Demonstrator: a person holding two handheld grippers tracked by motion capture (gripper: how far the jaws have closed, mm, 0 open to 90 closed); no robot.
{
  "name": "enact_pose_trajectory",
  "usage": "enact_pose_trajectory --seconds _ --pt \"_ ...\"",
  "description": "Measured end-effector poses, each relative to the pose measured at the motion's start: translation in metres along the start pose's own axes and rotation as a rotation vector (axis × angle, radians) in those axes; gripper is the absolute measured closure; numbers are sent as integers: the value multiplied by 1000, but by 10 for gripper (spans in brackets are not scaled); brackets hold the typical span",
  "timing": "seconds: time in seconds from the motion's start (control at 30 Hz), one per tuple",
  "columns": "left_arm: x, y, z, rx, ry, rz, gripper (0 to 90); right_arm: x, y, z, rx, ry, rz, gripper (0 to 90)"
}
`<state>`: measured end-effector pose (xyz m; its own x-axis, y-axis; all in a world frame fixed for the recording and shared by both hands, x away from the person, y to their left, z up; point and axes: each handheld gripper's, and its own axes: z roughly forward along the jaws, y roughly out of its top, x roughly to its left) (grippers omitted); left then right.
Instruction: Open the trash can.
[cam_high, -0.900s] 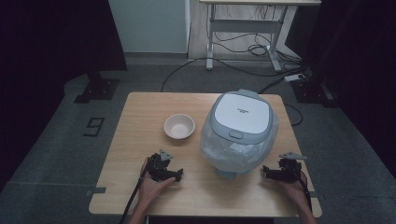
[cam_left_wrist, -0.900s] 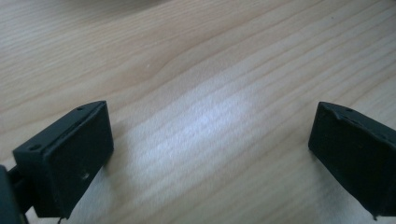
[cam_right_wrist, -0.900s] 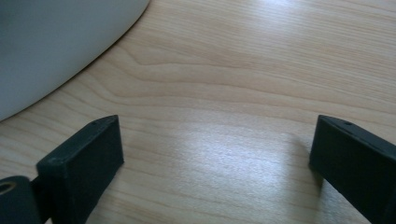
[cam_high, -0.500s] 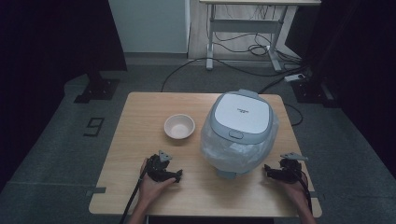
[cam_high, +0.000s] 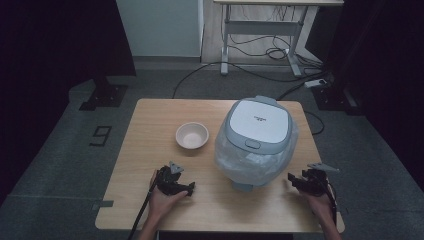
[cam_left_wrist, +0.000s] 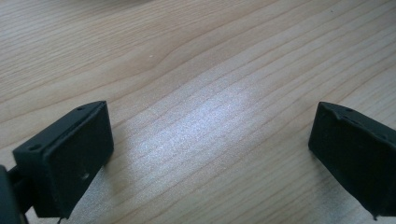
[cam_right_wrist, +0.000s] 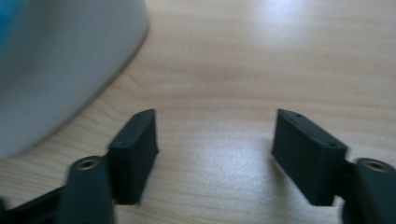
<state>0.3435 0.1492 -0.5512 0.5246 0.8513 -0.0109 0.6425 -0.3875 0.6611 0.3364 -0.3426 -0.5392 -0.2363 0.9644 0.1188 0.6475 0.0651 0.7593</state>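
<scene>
Black tongs sit at the near edge of the pale wooden bench (cam_high: 150, 125), one pair in each of the person's hands. The left tongs (cam_high: 189, 188) lie in front of and to the left of the rice cooker (cam_high: 256, 140), well apart from it; in the left gripper view their two pads stand wide and released, with bare wood grain between them and nothing held. The right tongs (cam_high: 291, 179) rest just to the right of the rice cooker's near base, pointing toward it; in the right gripper view their pads are also spread and released over bare wood, and the cooker's pale rounded wall (cam_right_wrist: 60, 70) curves close beside one pad without touching it.

Between the two hands stands the rice cooker itself, a bulky white body wrapped in clear film, with a grey-rimmed lid that is down and a small button at the lid's near edge. It occupies the right half of the bench. Left of the rice cooker, near but not touching it, a small empty cream bowl (cam_high: 192, 135) sits upright.

Beyond the rice cooker, past the far edge of the bench, dark cables (cam_high: 260, 70) trail over the grey floor toward the metal legs of another desk (cam_high: 225, 45).
</scene>
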Motion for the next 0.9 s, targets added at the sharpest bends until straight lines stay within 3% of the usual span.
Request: enact_pose_trajectory --seconds 0.03,0.13,0.2,0.27,0.3,0.37,0.77,0.9 --pt "0 0 0 0 0 0 0 0 0 0 0 0 0 384" --pt "0 0 0 0 0 0 0 -7 6 -15 -47 45 25 612" --pt "0 0 0 0 0 0 0 -8 7 -18 -52 61 29 658" --pt "0 0 0 0 1 -1 0 -11 11 -28 -73 97 32 791" --pt "0 0 0 0 1 -1 0 -11 11 -28 -73 97 32 791" --pt "0 0 0 -1 2 -3 0 -10 15 -37 -100 130 18 891" --pt "1 1 1 -1 1 -4 0 9 34 -55 -142 221 -64 900" --pt "1 1 1 0 2 -3 0 19 54 -66 -175 275 -118 900"
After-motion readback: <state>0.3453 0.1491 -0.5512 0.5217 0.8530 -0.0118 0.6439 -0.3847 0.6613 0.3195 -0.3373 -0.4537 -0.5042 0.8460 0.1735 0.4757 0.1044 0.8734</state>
